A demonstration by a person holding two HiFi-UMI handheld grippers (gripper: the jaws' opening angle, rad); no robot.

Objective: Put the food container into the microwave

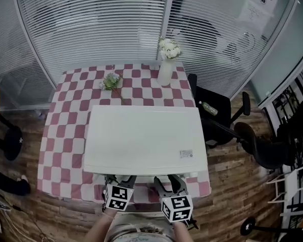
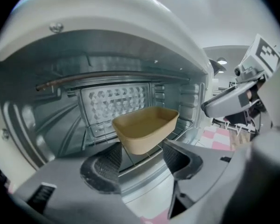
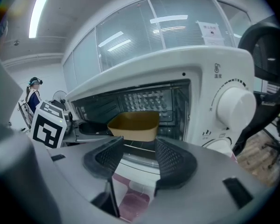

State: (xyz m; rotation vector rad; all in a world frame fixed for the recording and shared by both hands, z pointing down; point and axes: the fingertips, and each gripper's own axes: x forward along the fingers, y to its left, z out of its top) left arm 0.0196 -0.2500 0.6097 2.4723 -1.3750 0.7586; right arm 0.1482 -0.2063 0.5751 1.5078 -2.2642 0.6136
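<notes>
**Container on rack, withdrawal pending**

Head view: microwave sitting mid-tabletop, front facing 6 o'clock.

Left gripper view: left gripper fingers standing wide apart, gripping nothing. Food container resting inside on the rack, at 12 o'clock.

Right gripper view: right gripper fingers spread, empty.

Placement looking nearly done; next move is calling for a straight, level back-out.
</notes>
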